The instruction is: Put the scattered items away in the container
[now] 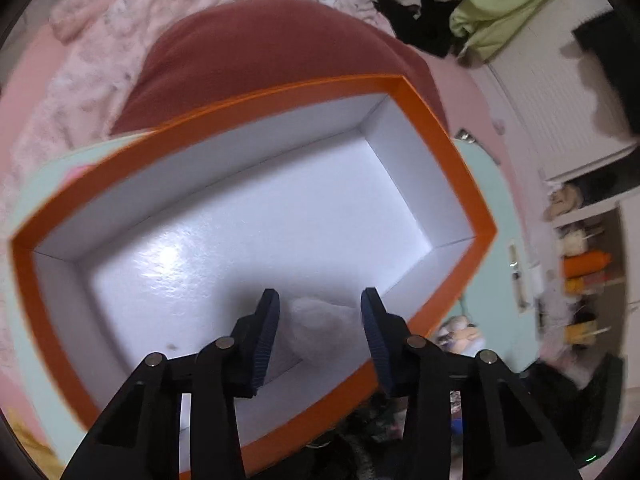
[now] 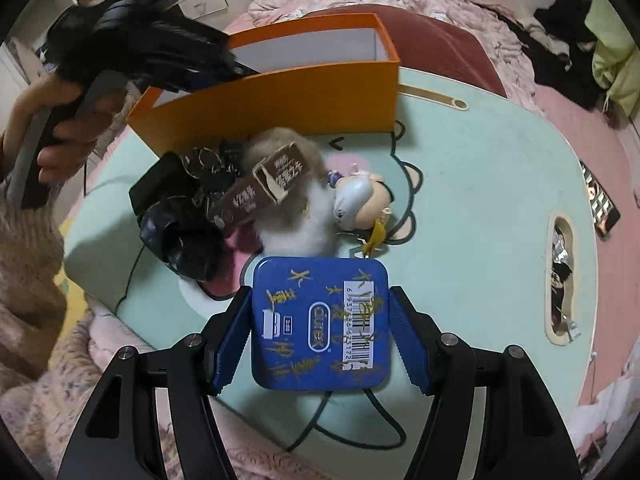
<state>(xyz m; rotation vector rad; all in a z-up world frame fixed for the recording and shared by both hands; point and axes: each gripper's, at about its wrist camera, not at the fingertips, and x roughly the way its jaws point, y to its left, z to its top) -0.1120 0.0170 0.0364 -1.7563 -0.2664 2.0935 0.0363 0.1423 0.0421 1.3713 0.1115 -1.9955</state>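
Right gripper: the right gripper (image 2: 320, 330) gripped a blue tin (image 2: 320, 322) marked with a barcode and gold scrawl, its blue pads pressed to the tin's two sides.
Left gripper: the left gripper (image 1: 320, 322) hung tilted down over the near end of the orange box (image 1: 452, 152); its jaws stood partly apart, and something pale and blurred (image 1: 324, 320) lay between the fingers. Whether the pads pressed on it could not be told.
Container: the box's white floor stretched ahead of the left fingers and looked bare apart from that pale shape.
Scattered items: just beyond the tin sat a fluffy toy (image 2: 288, 204) with a brown carton (image 2: 260, 192) lying across it, a small doll figure (image 2: 358, 198) to their right, and a black bundle (image 2: 180, 236) to their left, all on the mint-green mat (image 2: 480, 200) in front of the box's near wall.
Step in hand: the tin appeared lifted and on its way to the box, while the left side seemed to be dealing with its own item inside.
Next move: carrying the tin forward over the clutter and above the orange rim, then letting it go clear of the left gripper.
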